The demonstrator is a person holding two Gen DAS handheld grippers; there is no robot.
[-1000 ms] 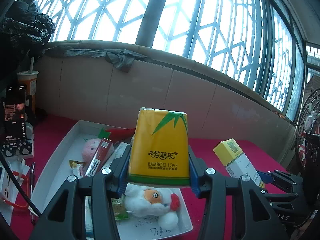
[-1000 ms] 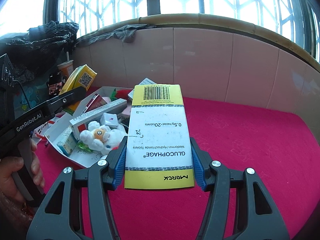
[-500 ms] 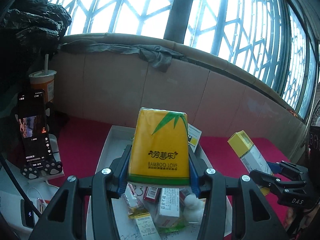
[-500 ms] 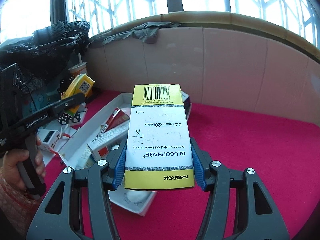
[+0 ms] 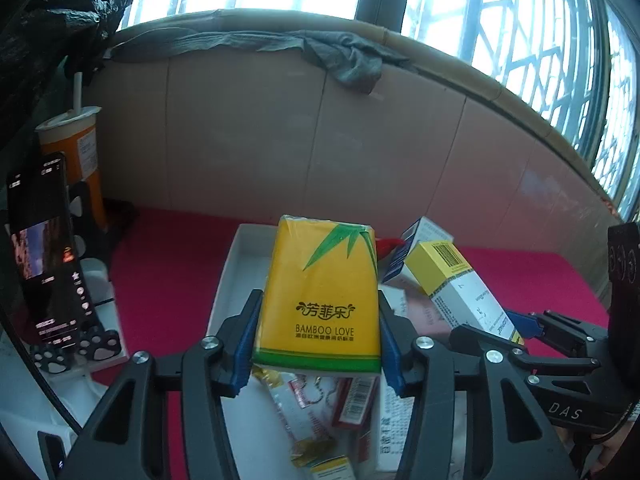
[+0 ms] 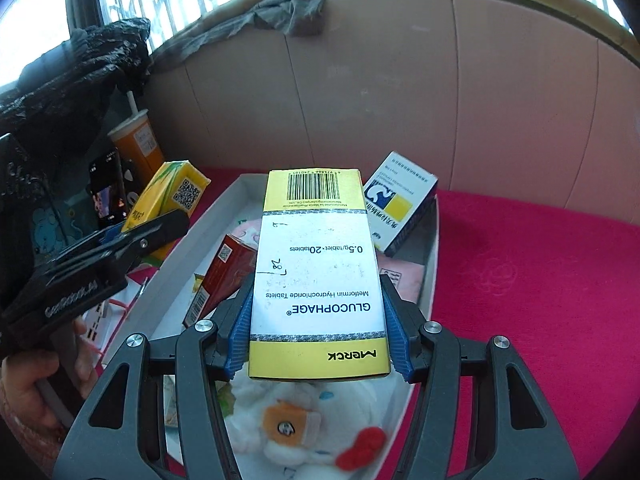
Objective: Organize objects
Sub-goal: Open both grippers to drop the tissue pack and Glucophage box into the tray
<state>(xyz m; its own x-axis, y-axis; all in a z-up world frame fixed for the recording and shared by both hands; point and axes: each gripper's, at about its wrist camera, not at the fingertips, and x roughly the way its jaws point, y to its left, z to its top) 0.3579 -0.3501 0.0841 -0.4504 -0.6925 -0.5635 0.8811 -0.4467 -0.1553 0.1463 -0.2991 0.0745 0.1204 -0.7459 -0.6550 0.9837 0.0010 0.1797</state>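
Observation:
My left gripper (image 5: pixel 316 344) is shut on a yellow tissue pack (image 5: pixel 320 296) and holds it above the white tray (image 5: pixel 234 264). The pack also shows in the right wrist view (image 6: pixel 168 196). My right gripper (image 6: pixel 316 336) is shut on a yellow and white Glucophage box (image 6: pixel 316 264) and holds it above the same tray (image 6: pixel 434 280). That box shows in the left wrist view (image 5: pixel 460 284) to the right of the pack. The tray holds a red box (image 6: pixel 224 276), a blue and white box (image 6: pixel 400 200), a white plush toy (image 6: pixel 304 432) and several small packets.
The tray lies on a red cloth (image 6: pixel 540 280) with a tiled wall behind. To the left stand a phone on a holder (image 5: pixel 40 252), an orange drink cup (image 5: pixel 76 148) and a black bag (image 6: pixel 80 64).
Both grippers have swung toward the tray and now hang over it. The Glucophage box has come close beside the tissue pack. Both grips are unchanged.

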